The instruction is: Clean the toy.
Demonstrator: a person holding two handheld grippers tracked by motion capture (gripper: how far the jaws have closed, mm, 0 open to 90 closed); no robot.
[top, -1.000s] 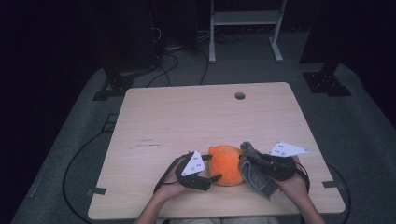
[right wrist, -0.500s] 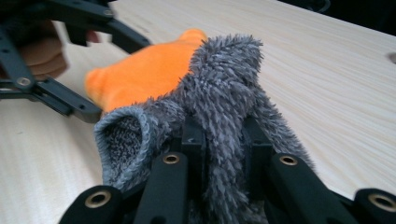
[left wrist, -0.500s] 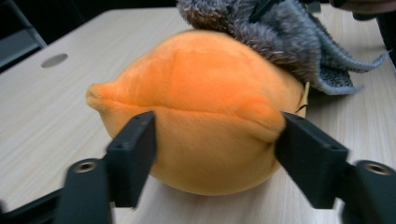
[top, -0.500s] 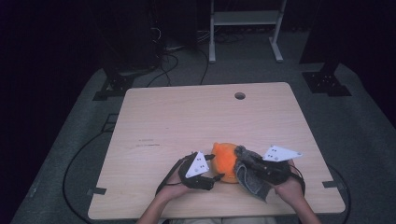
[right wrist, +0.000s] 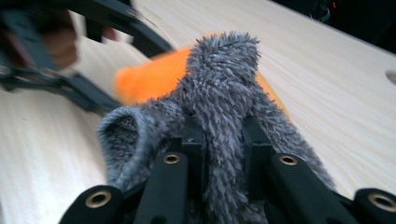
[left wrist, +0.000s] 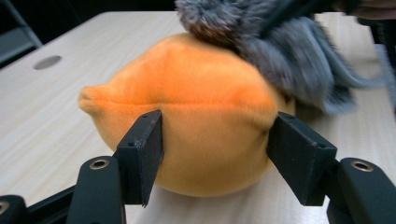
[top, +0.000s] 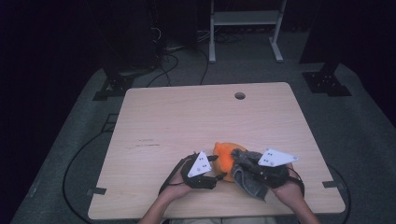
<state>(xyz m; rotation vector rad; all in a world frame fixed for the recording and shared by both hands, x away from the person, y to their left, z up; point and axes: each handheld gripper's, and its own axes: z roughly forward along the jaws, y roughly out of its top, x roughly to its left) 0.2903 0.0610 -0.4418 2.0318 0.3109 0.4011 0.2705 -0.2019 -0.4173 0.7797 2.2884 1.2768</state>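
Observation:
An orange plush ball (top: 224,155) lies near the front edge of the wooden table (top: 187,116). My left gripper (top: 218,169) has just been closing its jaws, and its two black pads (left wrist: 142,156) now press into the sides of the orange plush ball (left wrist: 201,112). My right gripper (top: 243,169) is shut on a fuzzy grey cloth (top: 248,181). The grey cloth (right wrist: 224,79) sticks up between the right gripper's (right wrist: 224,137) jaws and rests against the top right of the orange plush ball (right wrist: 149,77). In the left gripper view the grey cloth (left wrist: 289,51) drapes over the ball.
A round cable hole (top: 239,95) sits at the table's far side. Bare tabletop stretches ahead and to the left of the hands. A white shelf frame (top: 245,28), stand bases (top: 327,81) and cables (top: 88,149) are on the grey floor around the table.
The left gripper has closed in on the orange ball from the left. The right gripper has shifted left with the grey cloth, which now lies over part of the ball.

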